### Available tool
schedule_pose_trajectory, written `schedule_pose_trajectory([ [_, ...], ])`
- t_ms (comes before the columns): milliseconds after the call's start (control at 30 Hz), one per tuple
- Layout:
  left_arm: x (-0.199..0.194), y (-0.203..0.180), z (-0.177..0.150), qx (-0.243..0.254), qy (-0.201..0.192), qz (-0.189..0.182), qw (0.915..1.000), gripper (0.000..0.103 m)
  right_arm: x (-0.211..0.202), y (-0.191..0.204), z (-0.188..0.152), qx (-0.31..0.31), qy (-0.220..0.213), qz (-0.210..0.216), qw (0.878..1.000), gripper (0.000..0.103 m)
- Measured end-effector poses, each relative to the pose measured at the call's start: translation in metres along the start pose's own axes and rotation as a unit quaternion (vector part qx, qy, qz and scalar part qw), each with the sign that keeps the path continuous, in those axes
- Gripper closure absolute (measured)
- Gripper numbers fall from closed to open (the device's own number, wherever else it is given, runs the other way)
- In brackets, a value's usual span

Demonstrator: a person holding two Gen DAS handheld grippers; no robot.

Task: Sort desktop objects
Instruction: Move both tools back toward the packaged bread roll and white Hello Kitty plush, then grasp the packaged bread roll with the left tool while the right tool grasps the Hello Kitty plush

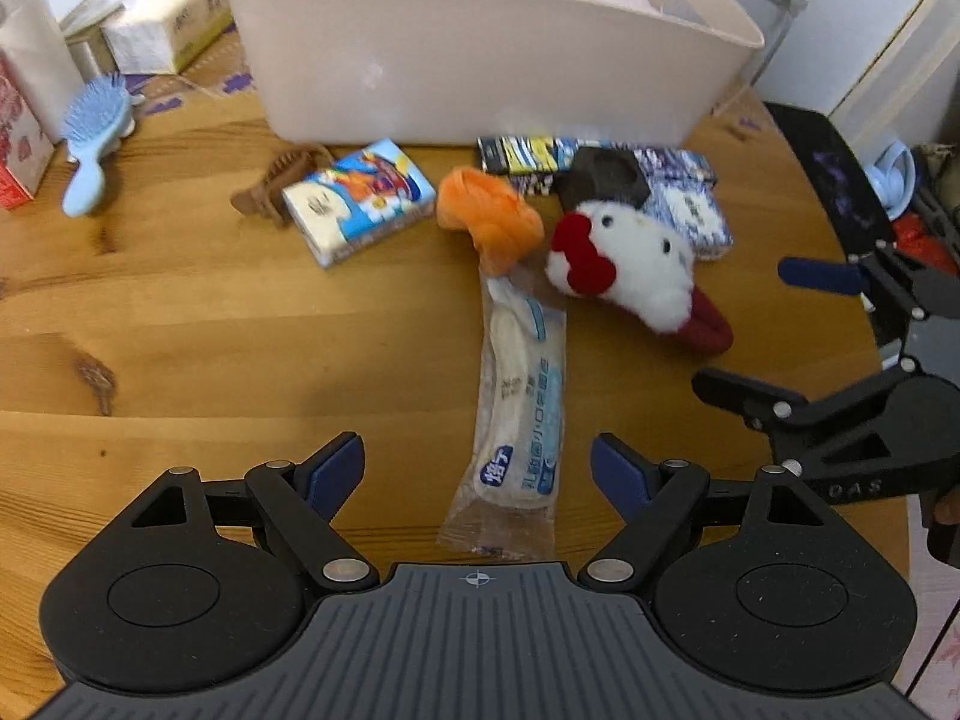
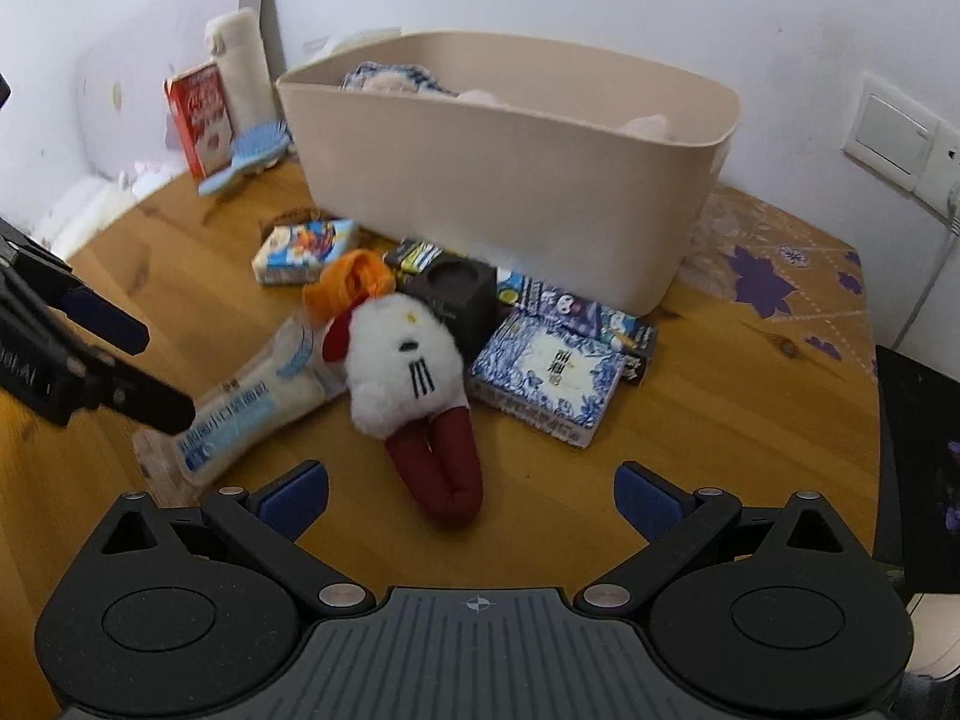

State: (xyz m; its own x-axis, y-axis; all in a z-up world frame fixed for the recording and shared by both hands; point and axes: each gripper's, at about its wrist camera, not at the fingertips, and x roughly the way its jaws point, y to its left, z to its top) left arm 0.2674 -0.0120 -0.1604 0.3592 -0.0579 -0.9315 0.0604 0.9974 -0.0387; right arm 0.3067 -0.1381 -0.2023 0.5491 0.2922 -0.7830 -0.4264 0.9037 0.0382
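Note:
A clutter of small items lies on the wooden table in front of a beige bin. My left gripper is open above the near end of a clear-wrapped snack bar. My right gripper is open just short of the red legs of a white plush toy. Behind the plush lie an orange cloth, a dark block and a blue-patterned tissue pack. A cartoon tissue pack and a brown hair clip lie to the left.
The beige bin holds soft fabric items. A blue hairbrush, a red carton and a tissue box stand at the back left. A black chair is past the table's right edge. Bare wood lies at the right.

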Motion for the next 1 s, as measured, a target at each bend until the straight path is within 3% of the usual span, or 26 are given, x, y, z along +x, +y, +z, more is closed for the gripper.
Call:
schedule_pose_trajectory([
  [300, 0.020, -0.006, 0.005, 0.013, -0.004, 0.016, 0.9998, 0.019, 0.019, 0.008, 0.003, -0.016, 0.016, -0.009, 1.000, 0.001],
  [367, 0.023, -0.004, 0.005, 0.010, -0.004, 0.017, 0.9998, 0.019, 0.023, 0.008, 0.003, -0.011, 0.018, -0.005, 1.000, 0.007],
  [700, 0.031, -0.005, 0.008, 0.021, -0.031, 0.024, 0.9990, 0.023, 0.037, 0.016, 0.010, -0.016, 0.011, -0.002, 1.000, 0.019],
  [767, 0.030, -0.004, 0.009, 0.019, -0.036, 0.022, 0.9989, 0.028, 0.038, 0.017, 0.013, -0.017, 0.006, -0.001, 1.000, 0.028],
  [1000, 0.028, -0.003, 0.011, 0.032, -0.040, 0.031, 0.9982, 0.069, 0.041, 0.026, 0.021, -0.020, -0.003, 0.013, 1.000, 0.059],
])
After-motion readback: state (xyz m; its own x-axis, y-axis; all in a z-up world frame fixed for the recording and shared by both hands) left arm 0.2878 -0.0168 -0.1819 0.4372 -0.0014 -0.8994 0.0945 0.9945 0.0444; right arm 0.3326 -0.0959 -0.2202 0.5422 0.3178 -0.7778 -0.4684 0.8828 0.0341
